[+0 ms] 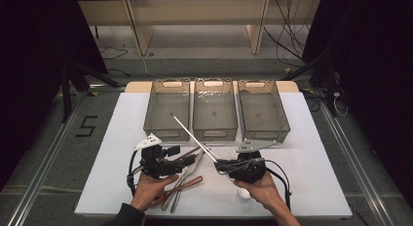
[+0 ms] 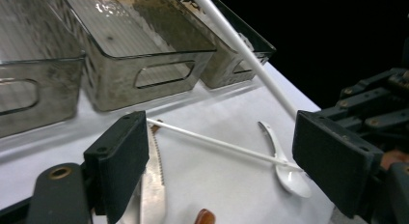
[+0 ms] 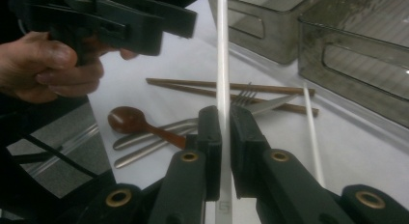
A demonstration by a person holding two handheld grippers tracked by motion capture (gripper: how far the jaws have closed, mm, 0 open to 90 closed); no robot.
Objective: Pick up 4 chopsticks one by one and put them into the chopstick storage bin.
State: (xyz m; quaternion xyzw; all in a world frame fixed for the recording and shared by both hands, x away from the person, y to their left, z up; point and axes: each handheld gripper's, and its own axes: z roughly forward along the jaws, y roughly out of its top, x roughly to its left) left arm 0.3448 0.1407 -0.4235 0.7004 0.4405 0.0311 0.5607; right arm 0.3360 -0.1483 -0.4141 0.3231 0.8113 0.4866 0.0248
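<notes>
We are pinching a white chopstick [image 3: 223, 64] between the pressed-together jaws of the right gripper [image 3: 223, 130], low in the centre of the right gripper view; the stick is running straight up and out of the top of that frame. In the high view the same chopstick [image 1: 187, 131] is slanting from the right gripper [image 1: 220, 162] toward the upper left, its tip lying over the left bin [image 1: 167, 109].

The left gripper [image 2: 219, 151] is holding its jaws spread wide with nothing between the pads; it is sitting at lower left of centre in the high view [image 1: 170, 153].

A second white chopstick [image 2: 212, 143] is lying on the white table [image 1: 311, 153], beside a white spoon [image 2: 287, 171] and a serrated knife [image 2: 153, 185]. In the right gripper view we are seeing brown chopsticks [image 3: 193, 86], a fork [image 3: 246, 96] and a wooden spoon [image 3: 128, 120].

Three smoky see-through bins are standing side by side across the upper middle of the high view: left, middle bin [image 1: 215, 109] and right bin [image 1: 263, 109]. All three are looking bare inside.

The knife's handle is cut off at the bottom edge of the left gripper view, and the cutlery pile is partly hidden under our left hand [image 1: 151, 189].
</notes>
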